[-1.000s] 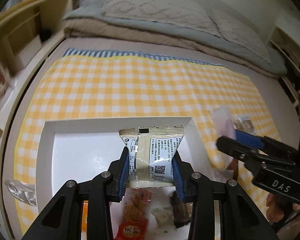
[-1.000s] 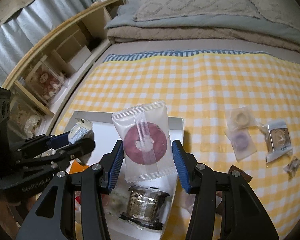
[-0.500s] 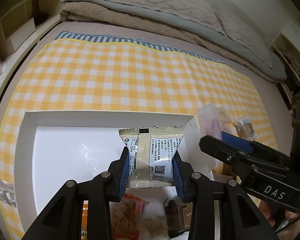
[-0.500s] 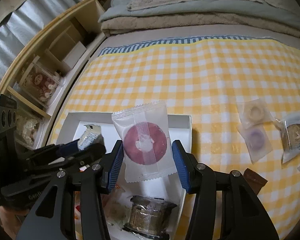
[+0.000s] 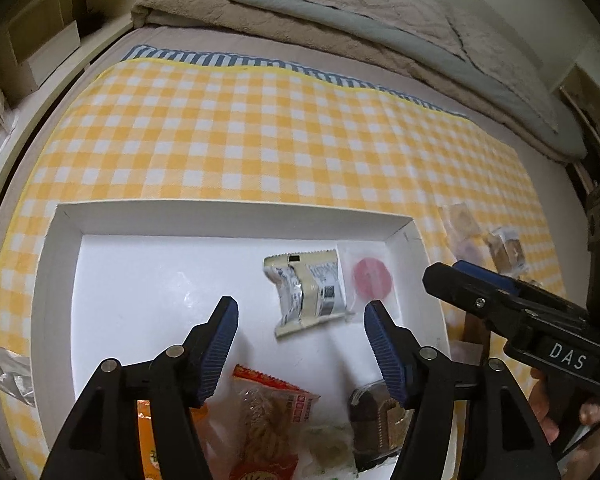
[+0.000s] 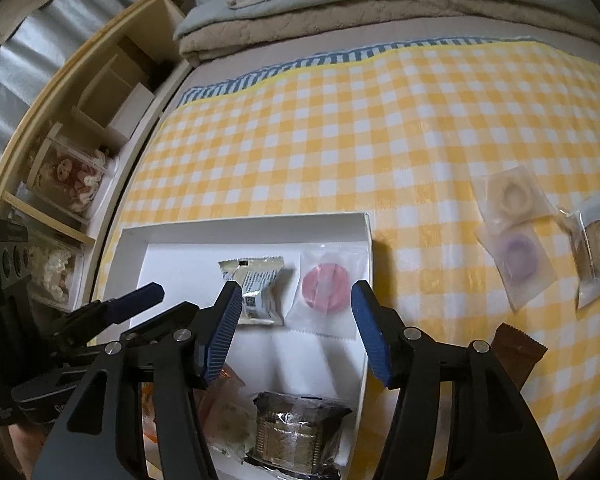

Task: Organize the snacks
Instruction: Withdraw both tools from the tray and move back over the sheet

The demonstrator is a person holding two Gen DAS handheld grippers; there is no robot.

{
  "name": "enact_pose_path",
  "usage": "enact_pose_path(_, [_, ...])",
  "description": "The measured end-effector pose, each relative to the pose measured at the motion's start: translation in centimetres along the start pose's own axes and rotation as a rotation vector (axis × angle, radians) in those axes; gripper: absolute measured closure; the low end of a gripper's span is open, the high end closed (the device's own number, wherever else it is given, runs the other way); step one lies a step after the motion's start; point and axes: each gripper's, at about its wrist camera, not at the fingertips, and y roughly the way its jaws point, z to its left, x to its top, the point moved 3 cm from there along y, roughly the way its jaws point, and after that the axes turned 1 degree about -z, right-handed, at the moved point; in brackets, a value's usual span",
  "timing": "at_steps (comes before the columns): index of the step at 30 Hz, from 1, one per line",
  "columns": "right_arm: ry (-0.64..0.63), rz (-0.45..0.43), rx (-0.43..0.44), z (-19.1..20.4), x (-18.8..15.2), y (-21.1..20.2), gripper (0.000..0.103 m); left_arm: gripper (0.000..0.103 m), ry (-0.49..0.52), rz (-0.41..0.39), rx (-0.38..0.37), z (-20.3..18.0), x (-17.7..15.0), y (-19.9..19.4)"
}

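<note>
On the checked cloth (image 5: 260, 140), both my grippers, left (image 5: 300, 316) and right (image 6: 296, 300), have just opened, empty, over the box (image 5: 228, 212); wafer (image 5: 308, 292) and pink ring (image 6: 324, 288) lie released. I should lift straight up, clear.

Soft, dim indoor light; white box (image 5: 228, 216) glares mildly; fisheye bends dark edges; nearest snacks perhaps slightly blurred.
</note>
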Motion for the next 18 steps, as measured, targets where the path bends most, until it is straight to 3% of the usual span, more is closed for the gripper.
enact_pose_path(8, [-0.064, 0.018, -0.025, 0.7, -0.9, -0.3, 0.038, 0.033, -0.002, 0.002, 0.018, 0.4, -0.9, -1.2])
enact_pose_path(11, [-0.084, 0.016, -0.034, 0.9, -1.2, -0.7, 0.033, 0.023, 0.002, 0.003, 0.033, 0.5, -1.2, -1.7])
enact_pose_path(13, [-0.097, 0.011, -0.042, 1.0, -1.3, -1.0, 0.025, 0.011, 0.007, 0.005, 0.044, 0.6, -1.5, -2.1])
enact_pose_path(18, [-0.148, -0.022, -0.062, 1.4, -1.7, -2.1, 0.014, 0.002, 0.002, -0.004, 0.067, 0.8, -2.2, -3.3])
